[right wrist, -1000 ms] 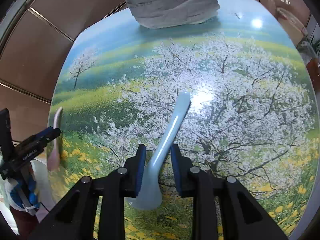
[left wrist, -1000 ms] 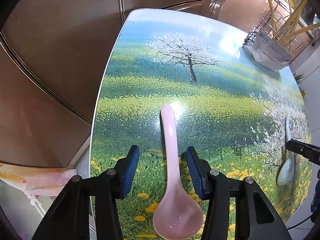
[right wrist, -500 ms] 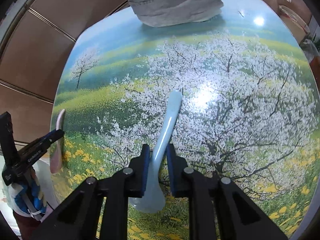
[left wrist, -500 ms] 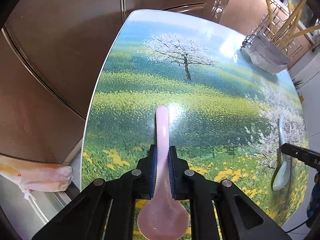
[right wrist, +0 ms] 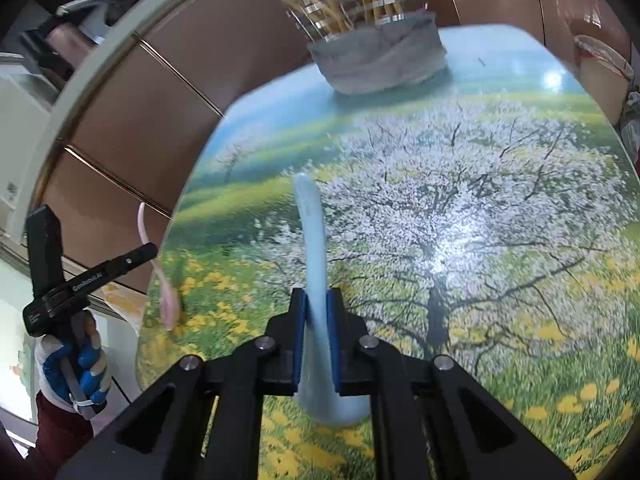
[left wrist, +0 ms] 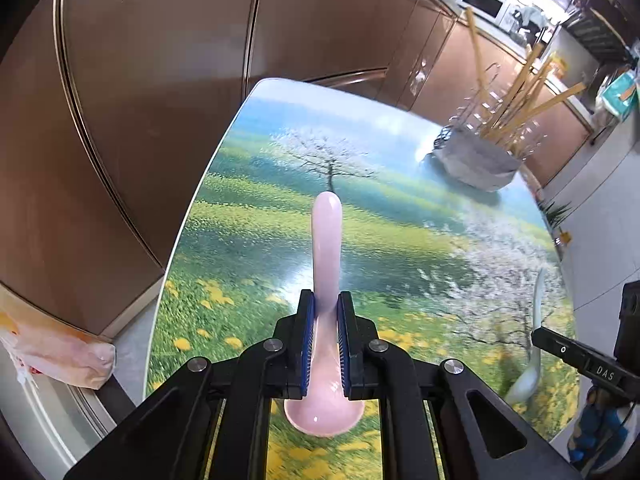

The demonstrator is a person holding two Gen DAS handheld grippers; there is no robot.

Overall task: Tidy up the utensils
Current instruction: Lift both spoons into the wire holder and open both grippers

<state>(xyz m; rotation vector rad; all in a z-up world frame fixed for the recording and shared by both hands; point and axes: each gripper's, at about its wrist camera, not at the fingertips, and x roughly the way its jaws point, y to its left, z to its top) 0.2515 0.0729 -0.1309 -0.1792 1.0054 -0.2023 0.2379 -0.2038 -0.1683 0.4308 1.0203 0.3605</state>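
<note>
My left gripper (left wrist: 325, 300) is shut on a pink ceramic spoon (left wrist: 327, 240), handle pointing forward, lifted above the table. My right gripper (right wrist: 317, 296) is shut on a light blue ceramic spoon (right wrist: 310, 240), also lifted with its handle pointing away. The blue spoon also shows at the right of the left wrist view (left wrist: 534, 344); the pink spoon shows at the left of the right wrist view (right wrist: 160, 272). A wire utensil rack wrapped in grey cloth (left wrist: 476, 164), holding chopsticks, stands at the table's far end and shows in the right wrist view (right wrist: 380, 60).
The table (left wrist: 248, 208) has a glossy printed top with trees and yellow flowers. Brown cabinet panels (left wrist: 140, 80) run along its left and far sides. A plastic bag (left wrist: 52, 348) lies beside the left edge. A pale bucket (right wrist: 600, 76) stands off the table's far right.
Both grippers closed on their spoons and lifted them off the table; the spoon handles now tilt upward and the cameras look further toward the rack.
</note>
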